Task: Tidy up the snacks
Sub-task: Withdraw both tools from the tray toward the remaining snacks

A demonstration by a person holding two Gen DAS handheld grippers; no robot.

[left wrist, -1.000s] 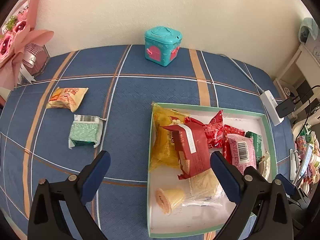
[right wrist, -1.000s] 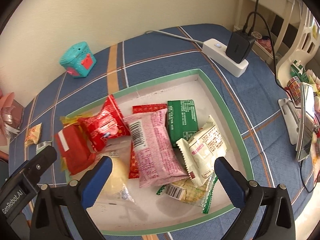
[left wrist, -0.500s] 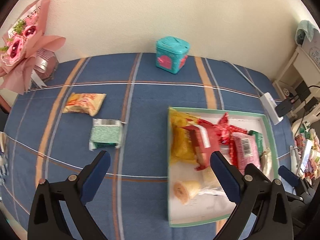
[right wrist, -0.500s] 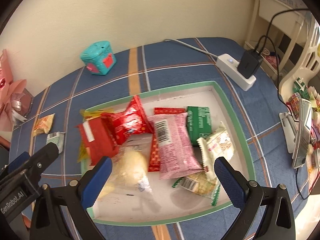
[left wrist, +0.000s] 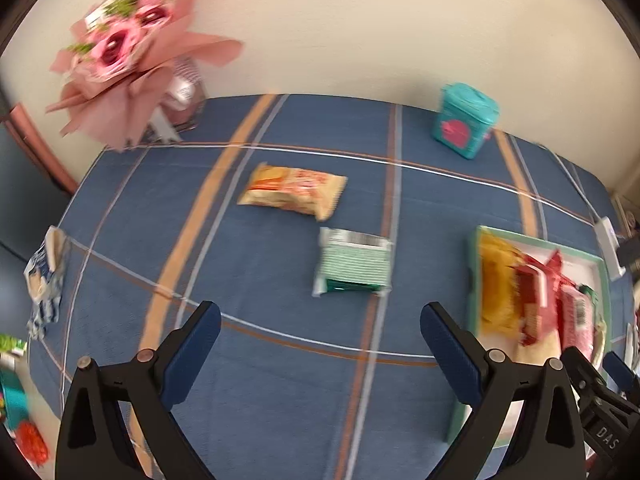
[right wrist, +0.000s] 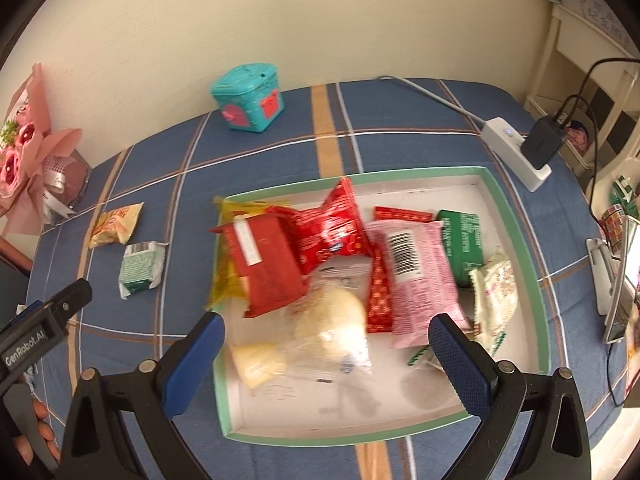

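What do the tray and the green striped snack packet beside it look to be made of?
Tray: likely cardboard, matte white inside, green rim, with marks on its floor. Green striped packet: thin plastic film, crimped sealed ends, faint sheen.

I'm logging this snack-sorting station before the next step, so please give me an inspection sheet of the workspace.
Surface: blue plaid tablecloth, flat.
Job's things: green-rimmed tray piled with wrapped snacks, including a pink packet; an orange packet and a green striped packet lie on the cloth outside the tray.
Clutter: teal toy box and pink bouquet by the wall; a blue-and-white wrapper at the table's edge.
Grippers: left gripper open, empty; right gripper open, empty, over the tray.
Cables: white power strip with a black adapter plugged in.
Surroundings: cream wall.
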